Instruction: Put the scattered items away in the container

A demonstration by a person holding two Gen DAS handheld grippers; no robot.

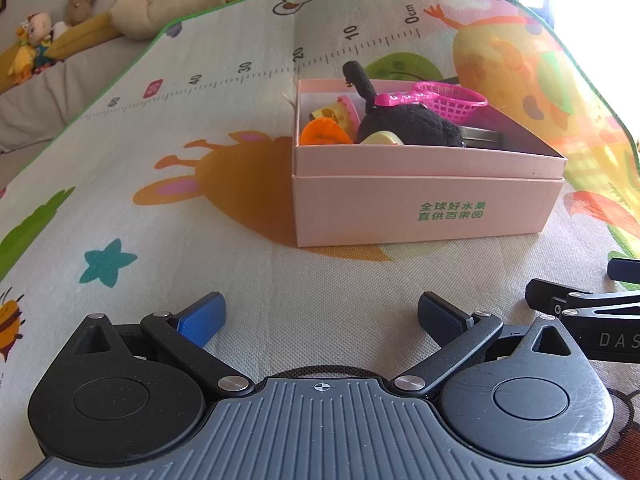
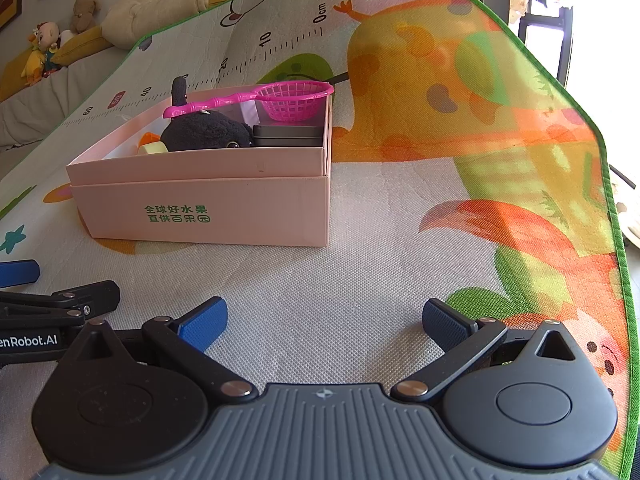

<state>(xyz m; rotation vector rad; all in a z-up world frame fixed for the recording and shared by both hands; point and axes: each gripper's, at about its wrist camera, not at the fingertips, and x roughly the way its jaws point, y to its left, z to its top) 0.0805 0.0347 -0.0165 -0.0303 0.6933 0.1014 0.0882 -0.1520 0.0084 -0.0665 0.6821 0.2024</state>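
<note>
A pink cardboard box (image 1: 424, 212) (image 2: 208, 216) with green lettering sits on the play mat. Inside it lie a black plush toy (image 1: 408, 124) (image 2: 208, 134), a pink toy net (image 1: 448, 98) (image 2: 288, 98) resting across the rim, an orange piece (image 1: 324, 132), a yellow piece (image 1: 328, 114), a pale round piece (image 1: 382, 138) and a grey tin (image 2: 288, 134). My left gripper (image 1: 320, 320) stands open low over the mat, well short of the box, nothing between its fingers. My right gripper (image 2: 324, 324) is open too, to the right of the box and empty.
The colourful play mat (image 1: 240, 280) (image 2: 400, 200) with a printed ruler covers the floor, green-edged. A sofa with plush toys (image 1: 36, 44) (image 2: 44, 48) lies at the far left. Each gripper shows at the edge of the other's view. A bright window is at right.
</note>
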